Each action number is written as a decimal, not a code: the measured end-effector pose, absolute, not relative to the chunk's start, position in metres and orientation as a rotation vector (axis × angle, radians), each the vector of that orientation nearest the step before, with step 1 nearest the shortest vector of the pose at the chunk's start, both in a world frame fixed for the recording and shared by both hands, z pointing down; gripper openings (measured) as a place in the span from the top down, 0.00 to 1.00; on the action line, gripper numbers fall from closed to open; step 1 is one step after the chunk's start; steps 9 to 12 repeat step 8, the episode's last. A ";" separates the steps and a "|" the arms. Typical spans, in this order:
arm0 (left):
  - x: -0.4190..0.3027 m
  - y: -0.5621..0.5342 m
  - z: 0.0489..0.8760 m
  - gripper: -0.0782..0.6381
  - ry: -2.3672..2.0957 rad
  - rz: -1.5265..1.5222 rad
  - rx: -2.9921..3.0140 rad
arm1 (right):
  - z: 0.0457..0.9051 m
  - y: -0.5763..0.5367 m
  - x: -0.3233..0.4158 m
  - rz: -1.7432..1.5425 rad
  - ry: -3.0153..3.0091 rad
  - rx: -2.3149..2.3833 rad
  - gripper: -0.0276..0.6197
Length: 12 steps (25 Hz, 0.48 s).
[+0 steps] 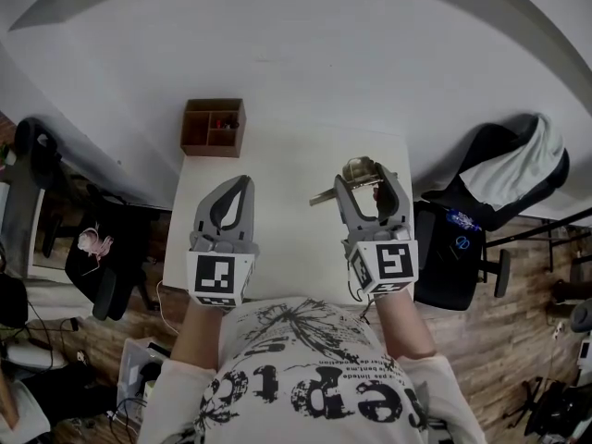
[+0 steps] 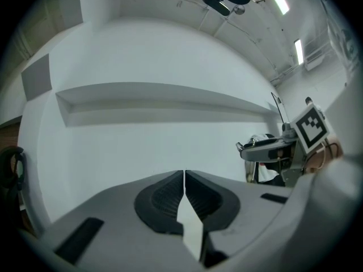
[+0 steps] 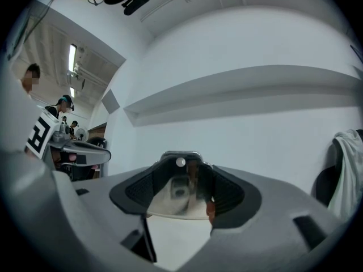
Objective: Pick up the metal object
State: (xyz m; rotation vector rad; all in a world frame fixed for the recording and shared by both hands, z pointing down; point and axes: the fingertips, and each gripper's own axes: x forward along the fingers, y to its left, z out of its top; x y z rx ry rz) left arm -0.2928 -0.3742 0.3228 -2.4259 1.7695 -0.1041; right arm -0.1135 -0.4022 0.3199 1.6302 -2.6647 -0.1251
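Now your right gripper [image 1: 368, 185] clamps the metal object [image 1: 356, 166] between its fingers, seemingly clear of the worktop [image 1: 287, 239]; left gripper [image 1: 242, 185] fingers clenched, empty.

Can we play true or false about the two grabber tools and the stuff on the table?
1. The right tool is holding a shiny metal object. True.
2. The left tool is wide open. False: its jaws are closed together with nothing between them.
3. A wooden box sits at the far left corner of the table. True.
4. The metal object lies loose beside the left tool. False: it is clamped between the right tool's jaws.
5. The table is red. False: it is white.
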 end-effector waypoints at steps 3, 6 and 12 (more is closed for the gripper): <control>-0.291 -0.375 0.323 0.87 1.770 -0.100 -2.432 | 0.323 -0.402 -0.116 -0.111 -2.664 1.622 0.53; -0.289 -0.376 0.322 0.87 1.760 -0.095 -2.428 | 0.323 -0.402 -0.117 -0.110 -2.671 1.619 0.53; -0.288 -0.376 0.322 0.87 1.755 -0.096 -2.429 | 0.321 -0.402 -0.117 -0.115 -2.676 1.621 0.53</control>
